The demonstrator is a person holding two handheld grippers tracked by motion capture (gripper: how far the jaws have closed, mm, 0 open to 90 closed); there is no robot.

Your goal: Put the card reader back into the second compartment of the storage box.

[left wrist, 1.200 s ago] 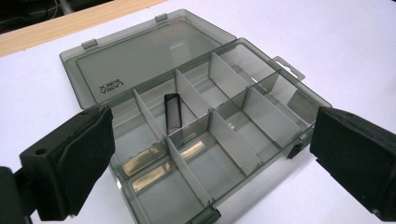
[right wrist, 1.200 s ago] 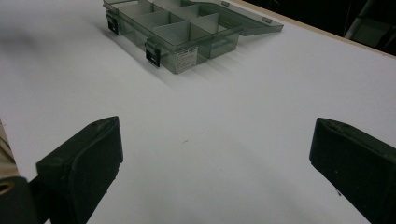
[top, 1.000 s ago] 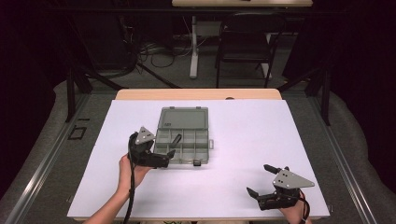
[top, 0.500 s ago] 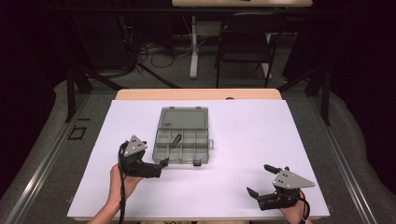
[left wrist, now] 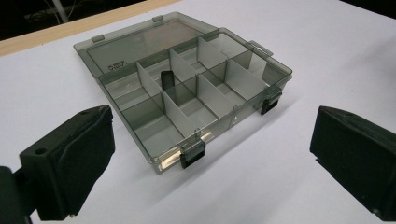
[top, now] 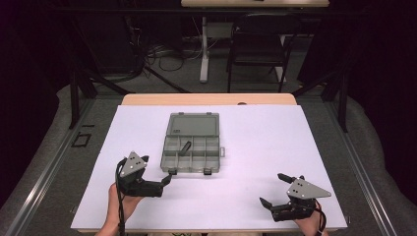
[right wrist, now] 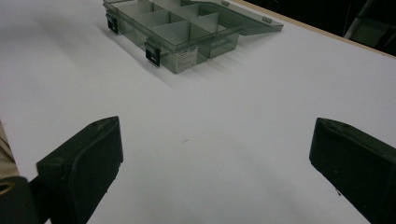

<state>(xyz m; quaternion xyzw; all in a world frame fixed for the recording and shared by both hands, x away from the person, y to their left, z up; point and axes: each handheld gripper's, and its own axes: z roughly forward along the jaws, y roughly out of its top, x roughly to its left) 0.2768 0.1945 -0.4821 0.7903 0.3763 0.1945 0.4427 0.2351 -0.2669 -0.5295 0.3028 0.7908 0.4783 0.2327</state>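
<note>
Backing off from the organizer box (top: 191, 150), left gripper (top: 166, 180) is now sitting just beside its front edge, jaws wide, empty; small black piece (left wrist: 166, 78) left in a compartment. Right gripper (top: 277, 189) idling wide apart.

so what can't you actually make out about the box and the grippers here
- Small dark piece in the box: a divider hides its lower part in the left gripper view; too small in the high view to tell what it is.
- Box label: print too small in the right gripper view.
- Right gripper: its hand is cut off by the high view's bottom edge.
</note>
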